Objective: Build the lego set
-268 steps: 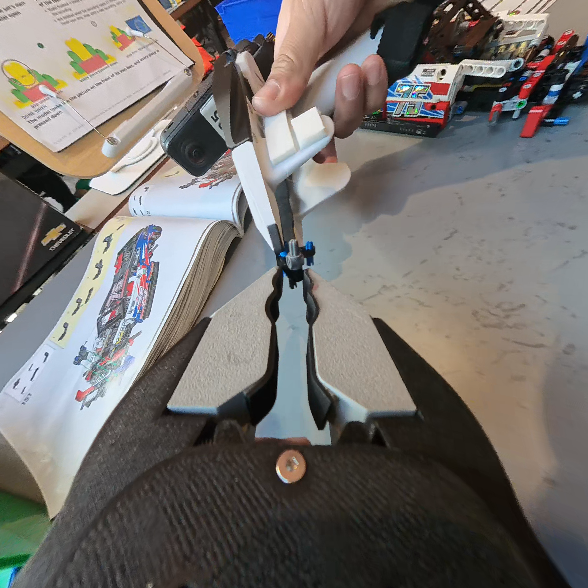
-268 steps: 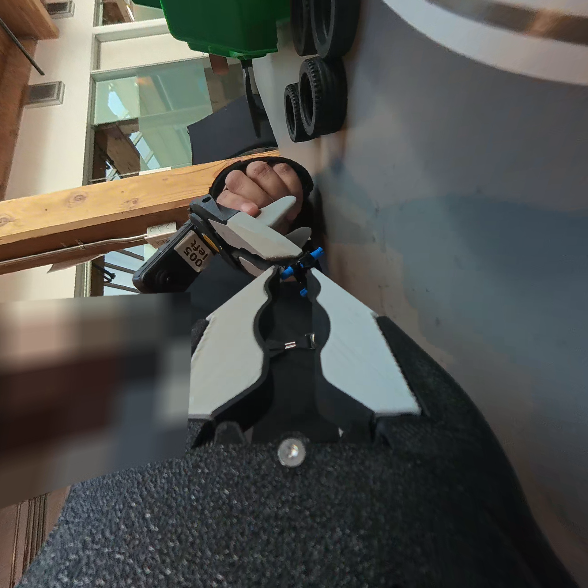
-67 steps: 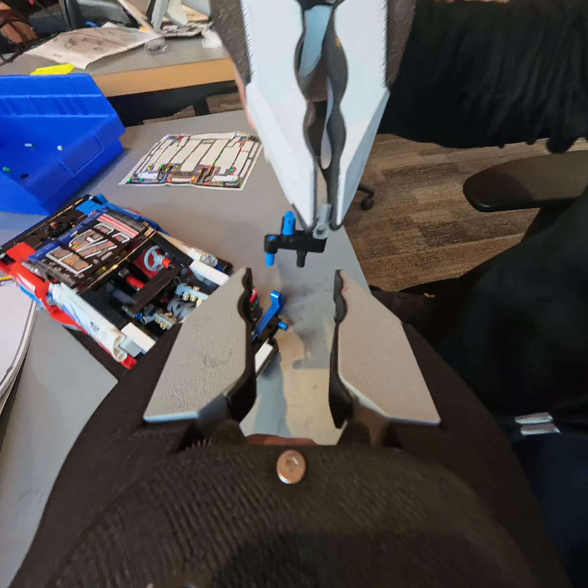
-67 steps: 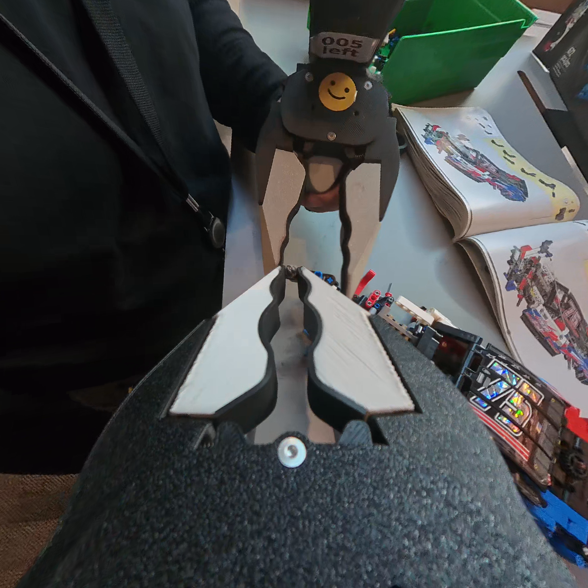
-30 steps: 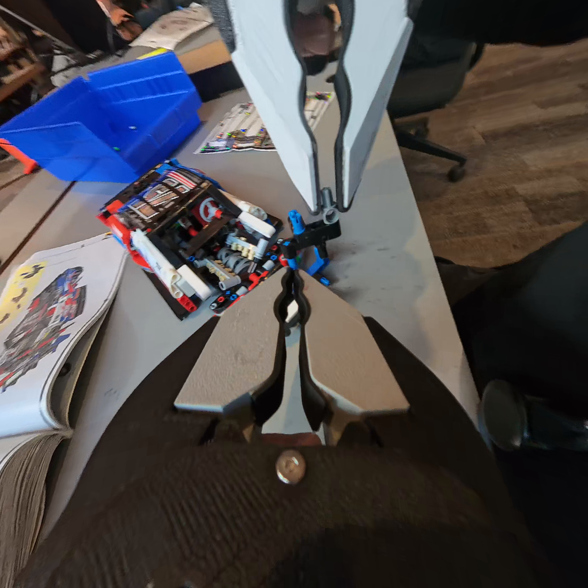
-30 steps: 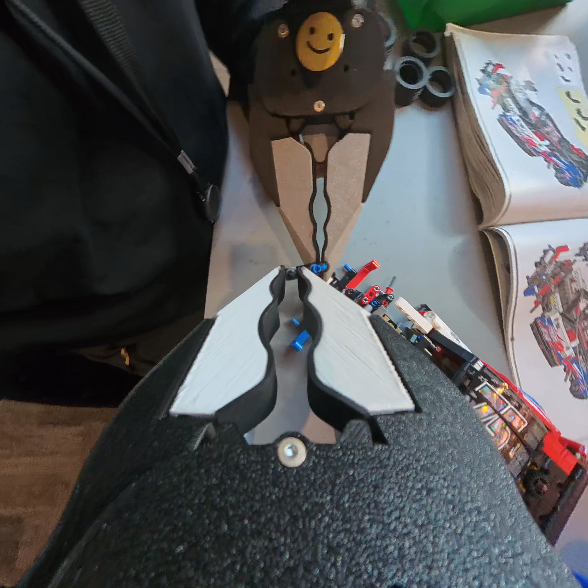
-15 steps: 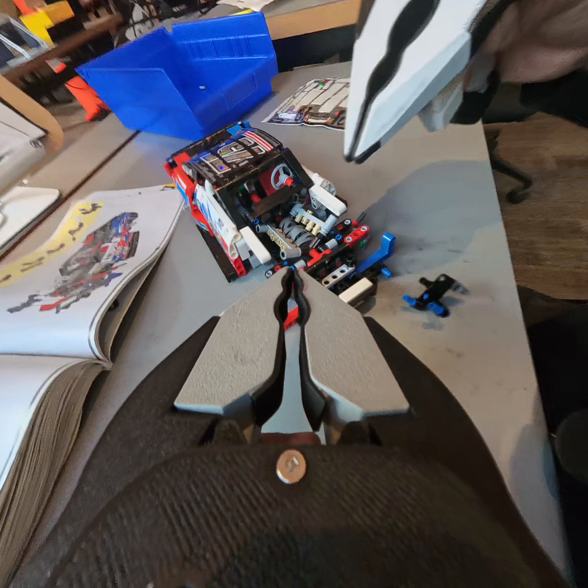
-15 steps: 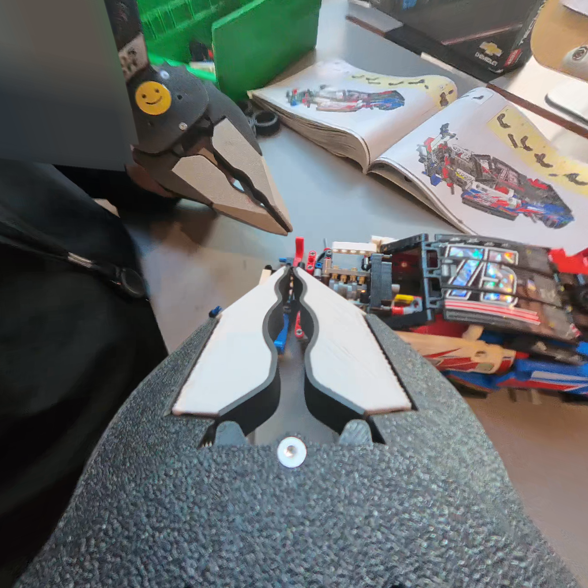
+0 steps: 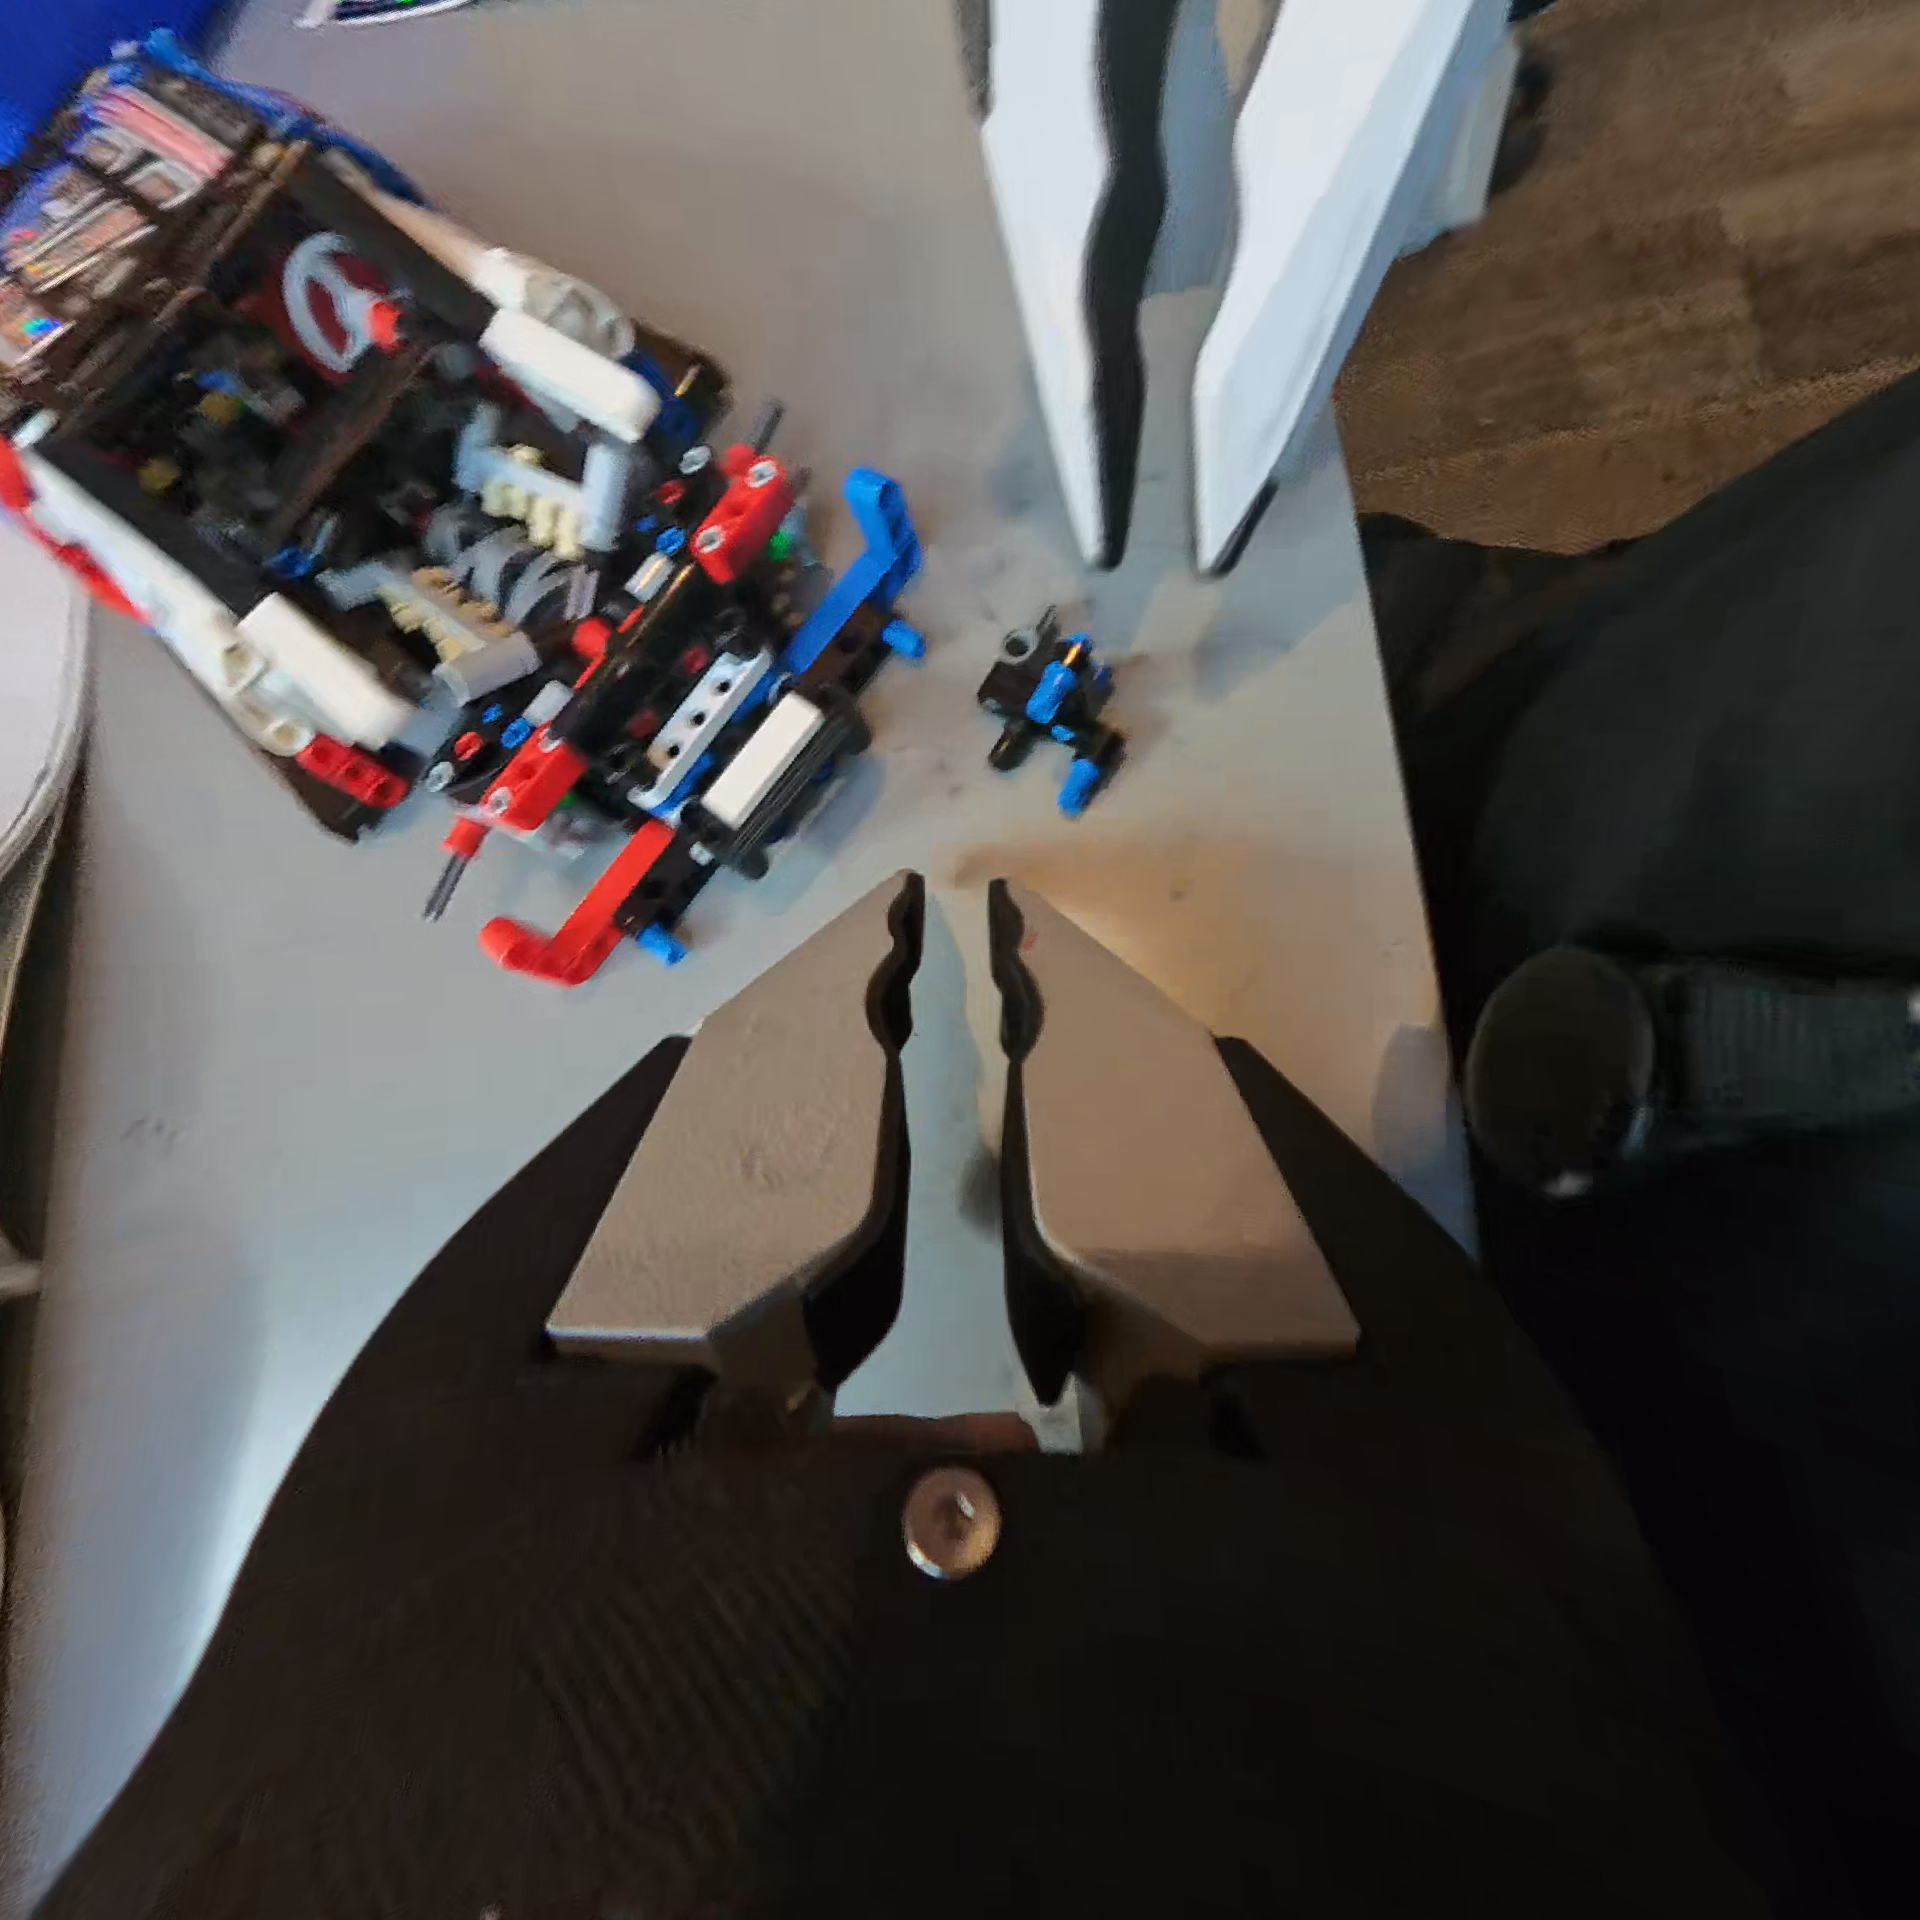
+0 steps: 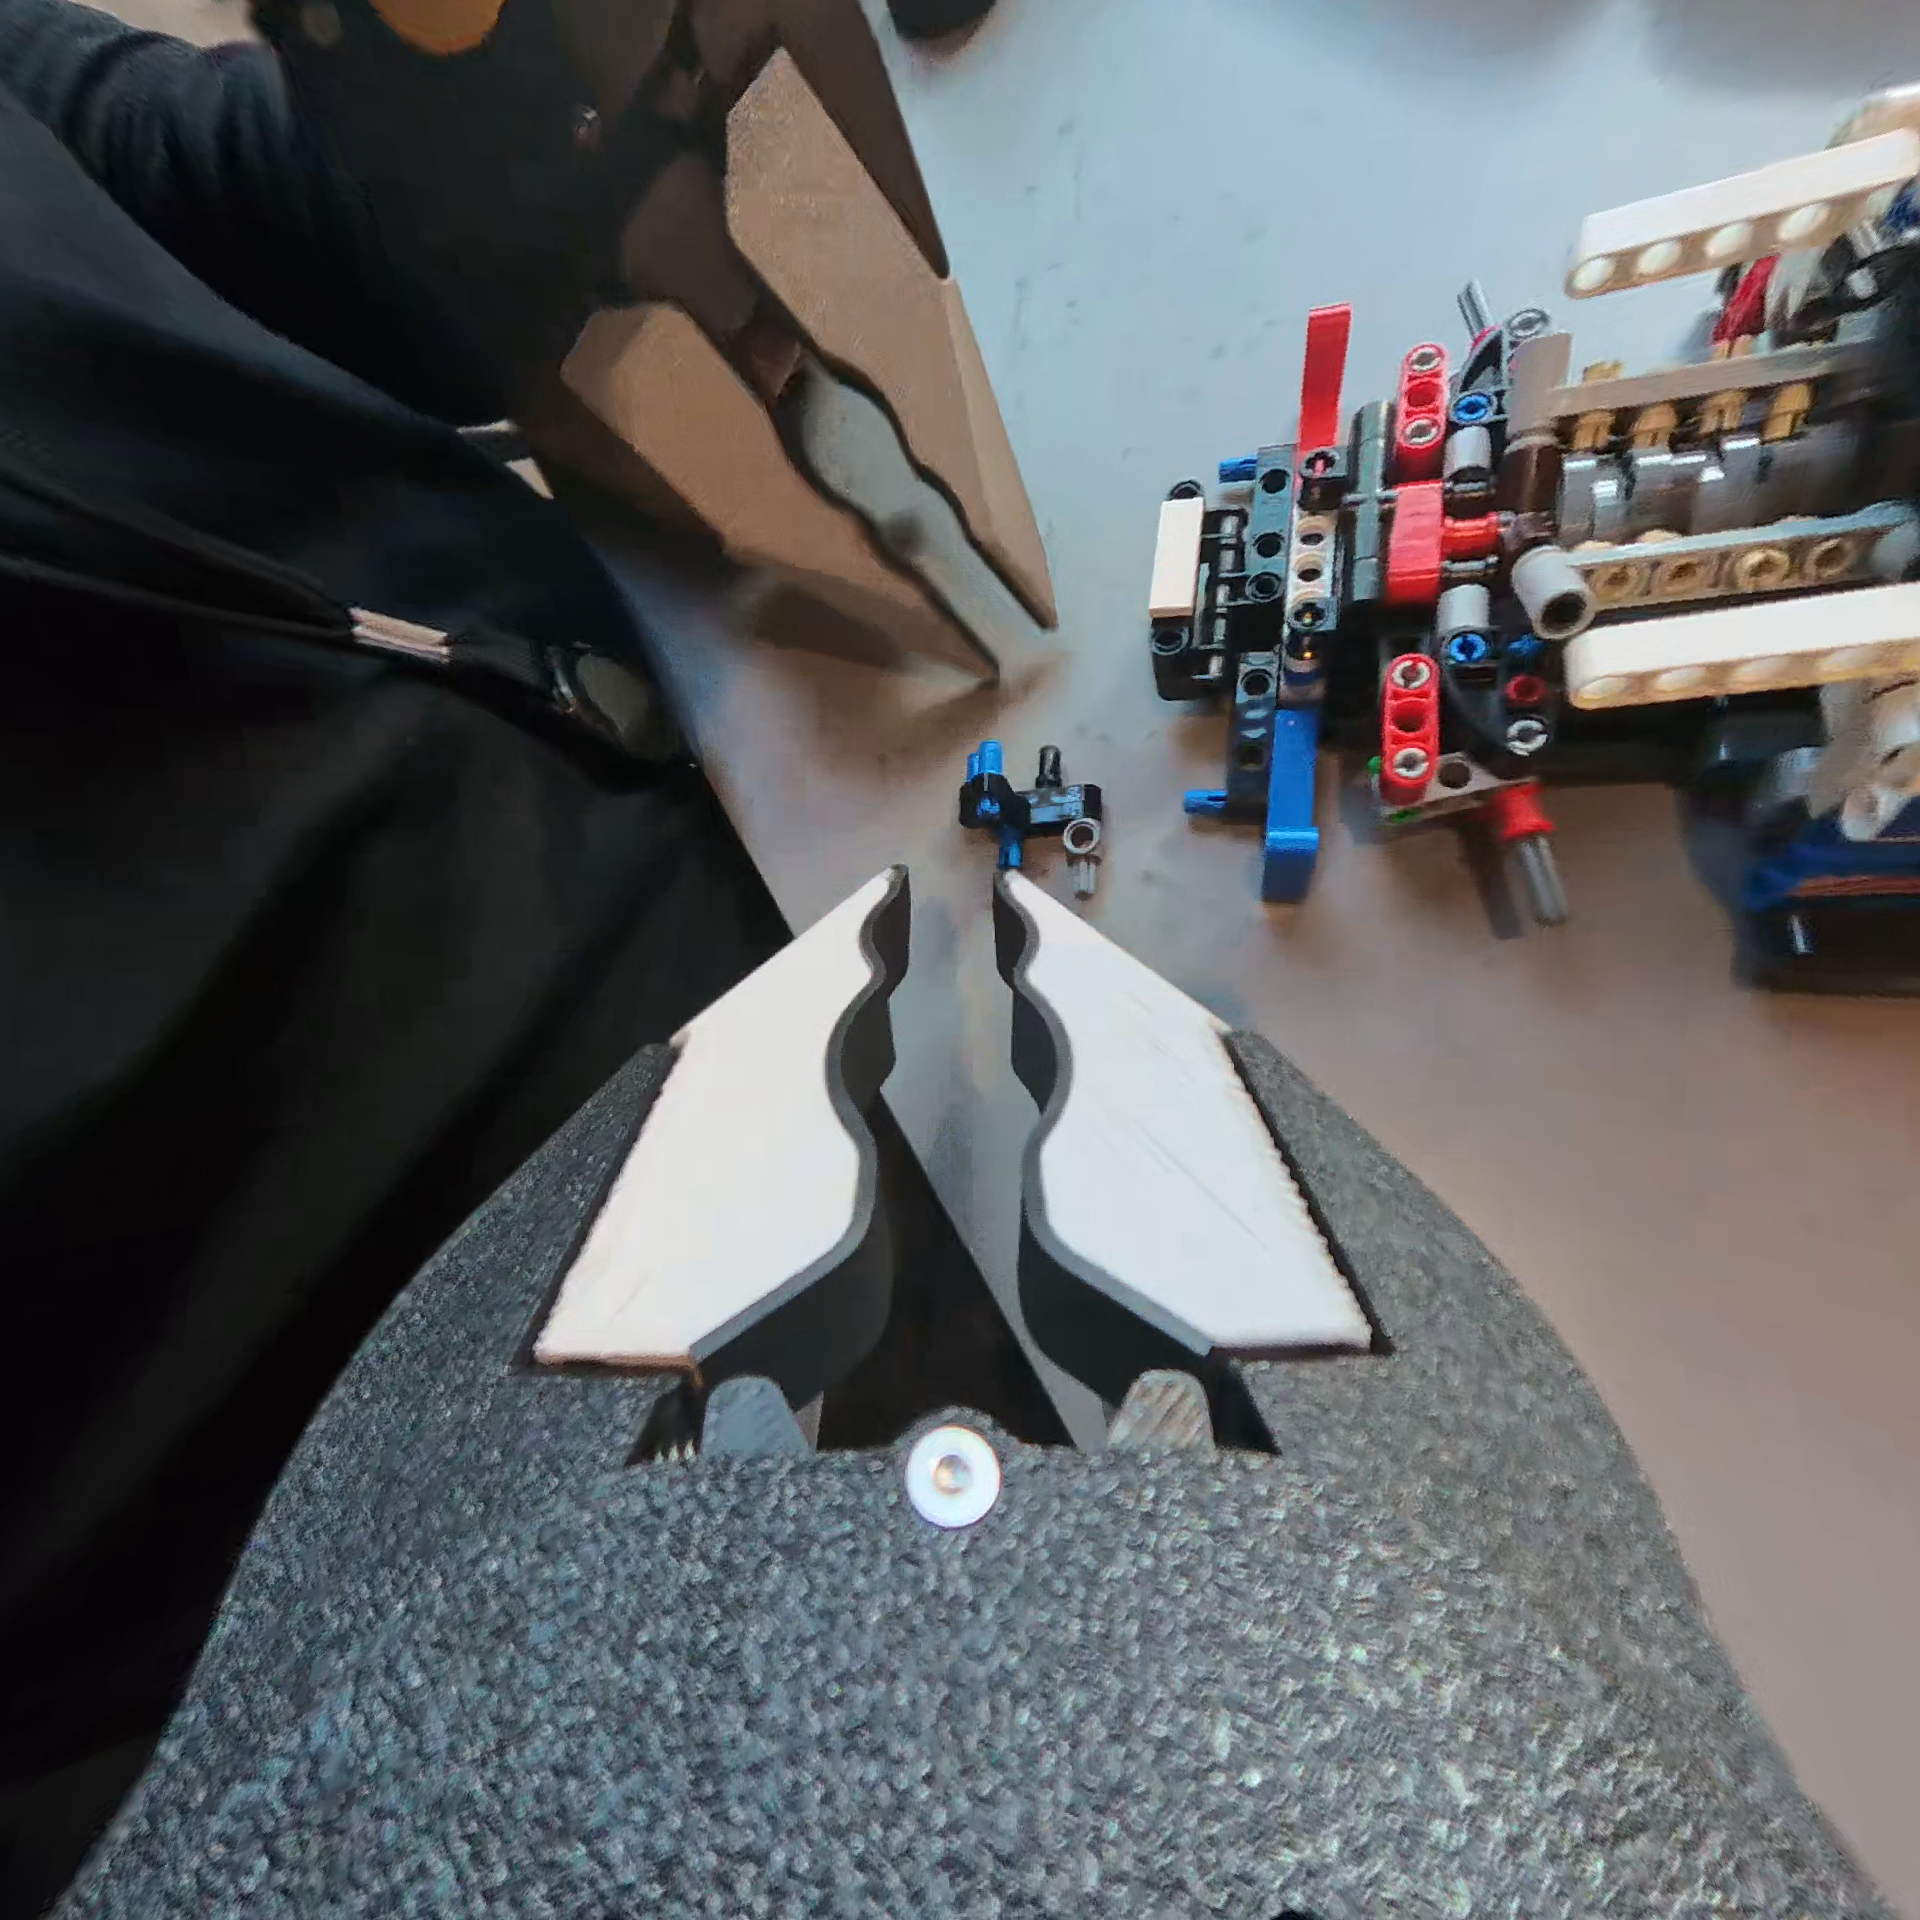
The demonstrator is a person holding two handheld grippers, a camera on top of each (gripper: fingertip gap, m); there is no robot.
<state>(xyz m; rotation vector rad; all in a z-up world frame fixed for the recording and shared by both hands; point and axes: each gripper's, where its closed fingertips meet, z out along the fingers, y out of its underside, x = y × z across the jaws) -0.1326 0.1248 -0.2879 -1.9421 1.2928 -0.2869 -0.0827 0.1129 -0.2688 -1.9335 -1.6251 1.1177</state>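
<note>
1. Far left of the left wrist view sits the half-built lego car (image 9: 343, 436). It's black, white, red and blue, and lies on the grey bench (image 9: 260, 1091), angled so its bare technic end points toward the bench's near edge. It's a bit motion-blurred, so the fine parts are hard to read.
2. From that open end a red L-shaped beam (image 9: 582, 930) sticks out along the bench, and a blue L-shaped beam (image 9: 868, 566) stands on the opposite side of the same end.
3. Next over is the small sub-assembly (image 9: 1049, 701), black with blue pins and a grey bit. It lies loose on the bench, just beside the blue beam but not touching the car. Nothing is gripping it.
4. The left gripper (image 9: 954, 891) points at the bench near the edge closest to the person. Its jaws are slightly apart with nothing between them. The little piece sits just past its tips.
5. The right gripper (image 9: 1153, 561) comes in from the top of that view, tips down near the bench just above the little piece. Jaws are parted a bit here too, holding nothing.
6. In the right wrist view the same small piece (image 10: 1023, 805) lies right ahead of the right gripper's (image 10: 951, 878) tips. The left gripper (image 10: 1023, 644) is up-left and the car (image 10: 1558, 582) is off to the right.
7. Right edge of the left view: dark clothing (image 9: 1714, 831) past the bench's edge, brown floor (image 9: 1662, 260) beyond.
</note>
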